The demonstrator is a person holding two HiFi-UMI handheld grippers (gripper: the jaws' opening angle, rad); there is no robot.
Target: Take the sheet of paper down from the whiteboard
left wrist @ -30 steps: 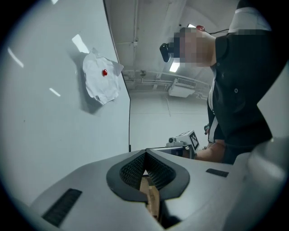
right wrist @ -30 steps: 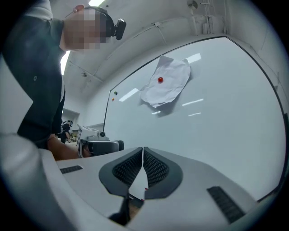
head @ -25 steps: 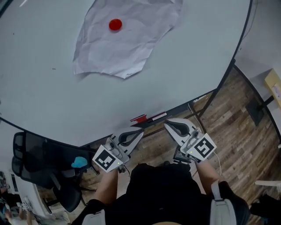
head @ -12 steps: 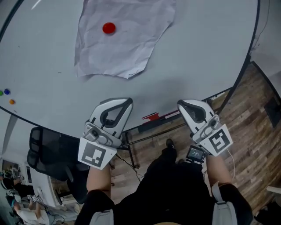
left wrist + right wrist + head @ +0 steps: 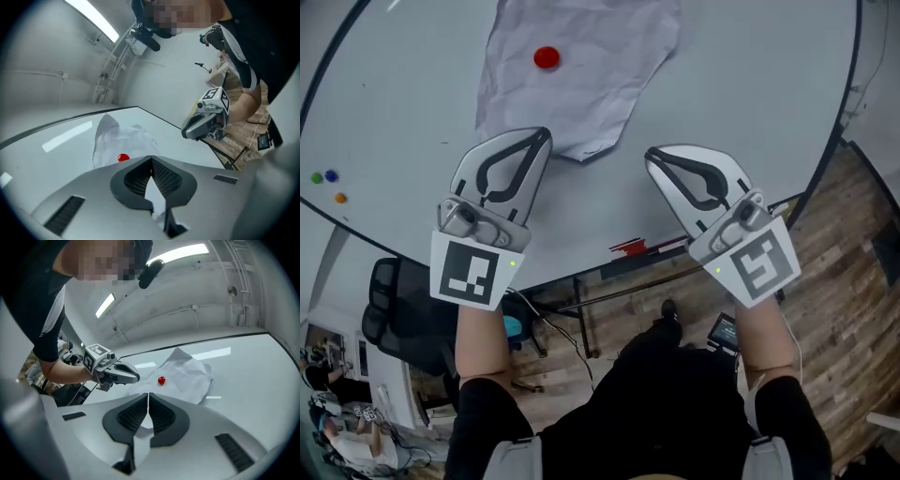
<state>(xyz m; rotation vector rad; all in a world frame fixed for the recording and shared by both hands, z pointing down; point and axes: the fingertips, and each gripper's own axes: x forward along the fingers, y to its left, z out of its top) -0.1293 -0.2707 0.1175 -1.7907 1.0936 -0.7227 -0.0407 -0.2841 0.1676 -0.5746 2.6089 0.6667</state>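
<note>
The person holds both arms out in front of the body toward the whiteboard, forearms bare and roughly parallel. The left forearm carries the left tongs, which point up the head view and lean slightly right, marker cube nearest the body. The right forearm carries the right tongs, angled up and to the left, so the two tips lean toward each other with a gap of bare board between them.

In the left gripper view the jaws of the left tongs lie pressed together along their whole length, with nothing between them. The right gripper view shows the same of the right tongs: the jaws meet in a thin seam and hold nothing.

The sheet of paper is on the whiteboard, crumpled and pinned by a red magnet near its top. It lies just ahead of the left tongs, whose tip is near its lower left edge. From the right tongs it sits ahead and to the left, a little farther off. Neither pair of tongs has hold of it.

Three small coloured magnets sit on the board well to the left of the left tongs. A red marker lies on the board's ledge below and between the two tongs.
</note>
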